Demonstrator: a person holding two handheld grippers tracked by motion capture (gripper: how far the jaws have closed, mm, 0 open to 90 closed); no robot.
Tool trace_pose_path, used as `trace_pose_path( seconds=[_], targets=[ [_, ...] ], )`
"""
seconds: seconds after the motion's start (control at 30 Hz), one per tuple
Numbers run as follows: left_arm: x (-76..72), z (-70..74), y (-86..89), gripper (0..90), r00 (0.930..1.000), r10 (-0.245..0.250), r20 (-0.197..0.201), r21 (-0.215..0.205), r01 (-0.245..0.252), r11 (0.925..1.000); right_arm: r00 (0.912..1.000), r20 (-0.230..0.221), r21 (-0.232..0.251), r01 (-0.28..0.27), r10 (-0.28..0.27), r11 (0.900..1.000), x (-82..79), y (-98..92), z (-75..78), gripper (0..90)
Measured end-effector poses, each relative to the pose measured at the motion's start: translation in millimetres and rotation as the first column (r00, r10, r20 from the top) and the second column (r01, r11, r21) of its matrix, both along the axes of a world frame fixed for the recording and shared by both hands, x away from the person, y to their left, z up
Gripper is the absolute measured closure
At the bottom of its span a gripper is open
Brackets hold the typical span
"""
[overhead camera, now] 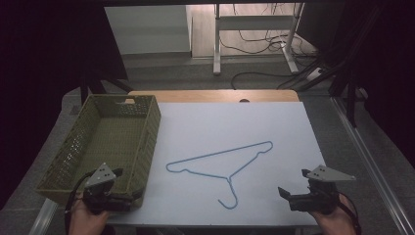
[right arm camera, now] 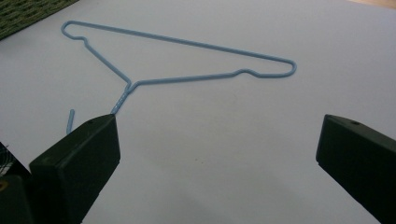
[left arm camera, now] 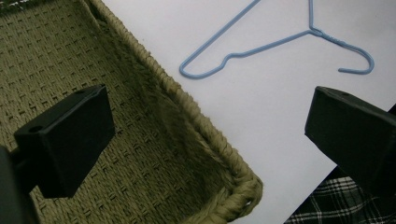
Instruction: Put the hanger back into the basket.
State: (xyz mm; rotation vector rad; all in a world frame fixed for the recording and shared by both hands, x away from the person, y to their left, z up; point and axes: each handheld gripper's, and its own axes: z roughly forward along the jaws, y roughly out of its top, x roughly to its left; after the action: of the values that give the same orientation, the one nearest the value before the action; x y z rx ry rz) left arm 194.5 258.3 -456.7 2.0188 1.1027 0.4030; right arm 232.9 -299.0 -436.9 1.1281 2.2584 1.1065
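A light blue wire hanger (overhead camera: pixel 228 178) lies flat in the middle of the white sheet (overhead camera: pixel 254 122), its hook toward the near edge. My left gripper (overhead camera: pixel 126 186) is held over the near right corner of the woven olive basket (overhead camera: pixel 155 120). Its jaws stand wide open with nothing between them (left arm camera: pixel 210 107), and the hanger (left arm camera: pixel 261 45) lies beyond them on the sheet. My right gripper (overhead camera: pixel 293 182) hovers near the front right of the sheet, open and empty (right arm camera: pixel 219 135). The hanger (right arm camera: pixel 129 85) lies ahead of it, with the hook partly hidden behind its left jaw.
The basket (left arm camera: pixel 93 56) holds nothing and takes up the table's left side. A wooden table edge (overhead camera: pixel 210 95) shows past the sheet. Beyond it stand a desk frame (overhead camera: pixel 217 44) and floor cables. Plaid cloth (left arm camera: pixel 336 203) shows below the table's near edge.
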Motion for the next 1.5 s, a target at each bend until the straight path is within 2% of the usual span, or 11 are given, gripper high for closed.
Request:
trace_pose_path(
  seconds=[0.27,0.57,0.73,0.83,0.93,1.07,1.17,1.3,1.4,1.5],
  targets=[
    [-0.1,3.0,-2.2,2.0,0.9999,0.000,0.012,-0.002,0.000,1.0000,0.9998,-0.005,0.000,-0.017,0.017,1.000,-0.4,3.7,-0.3,0.0],
    [-1.0,11.5,-10.4,2.1,0.9991,-0.022,0.036,-0.013,0.023,0.9997,0.9986,-0.004,0.023,-0.052,0.053,0.998,-2.5,13.9,1.2,0.0],
    [-0.2,14.0,-15.0,1.2,0.9968,-0.046,0.066,-0.006,0.046,0.9989,0.9976,-0.029,0.040,-0.061,0.062,0.997,-2.5,20.5,-0.4,0.0],
    [0.0,17.1,-17.7,0.8,0.9951,-0.058,0.079,-0.022,0.060,0.9979,0.9963,-0.044,0.045,-0.072,0.074,0.996,-2.1,23.6,-1.4,0.0],
    [0.7,20.7,-22.6,0.8,0.9929,-0.089,0.079,-0.048,0.093,0.9945,0.9953,-0.052,0.044,-0.079,0.081,0.996,-1.9,26.6,-2.3,0.2],
    [1.1,23.3,-32.4,0.0,0.9888,-0.121,0.087,-0.043,0.125,0.9912,0.9941,-0.045,0.041,-0.097,0.099,0.994,-1.9,28.6,-1.8,1.5],
    [2.3,23.7,-40.2,0.0,0.9864,-0.141,0.084,-0.051,0.146,0.9880,0.9935,-0.030,0.020,-0.109,0.109,0.994,-2.5,30.2,-1.3,0.6],
    [3.8,24.2,-49.9,0.0,0.9829,-0.167,0.078,-0.059,0.172,0.9834,0.9923,-0.034,0.016,-0.119,0.119,0.993,-1.8,33.5,-3.0,0.0],
    [5.5,23.3,-56.8,0.0,0.9788,-0.191,0.074,-0.083,0.197,0.9770,0.9910,-0.037,0.014,-0.128,0.129,0.992,-1.7,36.9,-4.4,0.0],
    [7.0,21.1,-64.3,0.0,0.9754,-0.208,0.073,-0.084,0.214,0.9733,0.9888,-0.041,0.016,-0.143,0.144,0.990,-1.4,40.9,-5.9,0.0]
  ],
)
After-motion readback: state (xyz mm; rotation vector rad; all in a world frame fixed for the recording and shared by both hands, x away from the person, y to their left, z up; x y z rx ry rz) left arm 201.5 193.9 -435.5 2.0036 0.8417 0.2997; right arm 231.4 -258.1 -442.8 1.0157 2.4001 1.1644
